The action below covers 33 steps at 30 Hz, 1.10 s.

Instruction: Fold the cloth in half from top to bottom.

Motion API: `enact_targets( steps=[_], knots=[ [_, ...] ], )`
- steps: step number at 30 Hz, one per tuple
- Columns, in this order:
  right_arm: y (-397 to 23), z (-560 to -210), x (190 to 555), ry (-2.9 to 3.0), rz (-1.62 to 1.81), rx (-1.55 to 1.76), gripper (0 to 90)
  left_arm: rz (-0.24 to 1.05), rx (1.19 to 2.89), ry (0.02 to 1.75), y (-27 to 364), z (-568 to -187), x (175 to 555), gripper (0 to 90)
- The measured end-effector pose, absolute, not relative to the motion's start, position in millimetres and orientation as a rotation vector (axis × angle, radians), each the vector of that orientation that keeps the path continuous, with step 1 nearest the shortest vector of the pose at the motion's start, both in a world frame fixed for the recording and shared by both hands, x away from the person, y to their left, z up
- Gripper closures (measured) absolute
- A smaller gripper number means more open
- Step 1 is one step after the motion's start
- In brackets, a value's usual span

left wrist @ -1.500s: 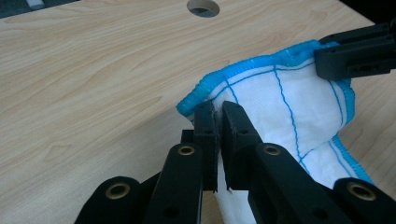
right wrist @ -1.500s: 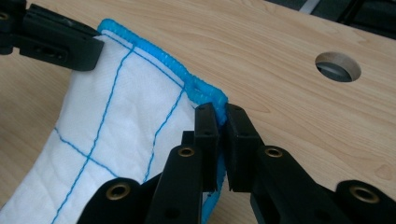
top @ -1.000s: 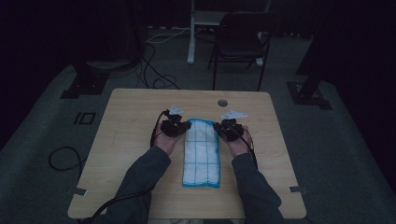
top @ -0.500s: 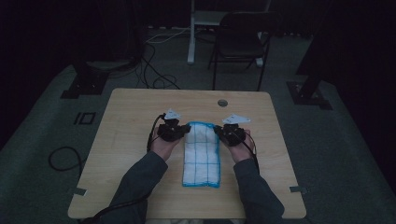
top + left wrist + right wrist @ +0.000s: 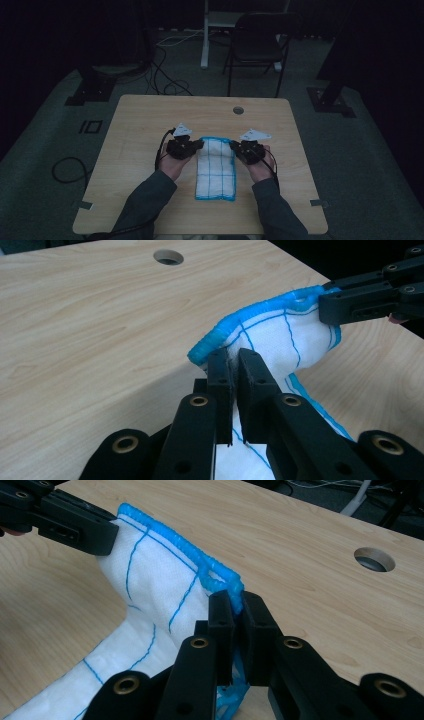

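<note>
On wooden table (image 5: 150,125): left gripper (image 5: 231,371) and right gripper (image 5: 238,611) each pinching far corner of white cloth (image 5: 216,167), lifted

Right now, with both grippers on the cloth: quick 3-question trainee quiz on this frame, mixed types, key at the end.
1. True or false: the left gripper is shut on the cloth.
2. Which part of the cloth is lifted off the table? A) the far edge, away from the person B) the near edge C) none, it lies flat.
3. Fill in: the round hole in the table lies ____ the cloth, as seen from the person's side.

Key:
1. True; the right gripper is shut on it too, each at a far corner.
2. A; the blue-trimmed far edge is raised between the two grippers.
3. beyond.
</note>
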State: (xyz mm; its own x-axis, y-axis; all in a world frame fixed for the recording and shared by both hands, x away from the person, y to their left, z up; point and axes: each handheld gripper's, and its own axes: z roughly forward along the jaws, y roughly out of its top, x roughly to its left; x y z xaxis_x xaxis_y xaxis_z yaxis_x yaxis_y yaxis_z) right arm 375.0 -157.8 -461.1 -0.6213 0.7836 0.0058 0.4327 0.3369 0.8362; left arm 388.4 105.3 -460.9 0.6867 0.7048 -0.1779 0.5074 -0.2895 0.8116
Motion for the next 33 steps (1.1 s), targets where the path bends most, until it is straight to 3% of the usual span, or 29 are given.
enact_targets(
  steps=[33],
  knots=[
    [-163.3, -475.8, 333.0, 2.198, 1.266, 1.087, 85.3, 0.214, 1.933, 0.908, 111.0, -476.5, 347.1, 85.5]
  ],
)
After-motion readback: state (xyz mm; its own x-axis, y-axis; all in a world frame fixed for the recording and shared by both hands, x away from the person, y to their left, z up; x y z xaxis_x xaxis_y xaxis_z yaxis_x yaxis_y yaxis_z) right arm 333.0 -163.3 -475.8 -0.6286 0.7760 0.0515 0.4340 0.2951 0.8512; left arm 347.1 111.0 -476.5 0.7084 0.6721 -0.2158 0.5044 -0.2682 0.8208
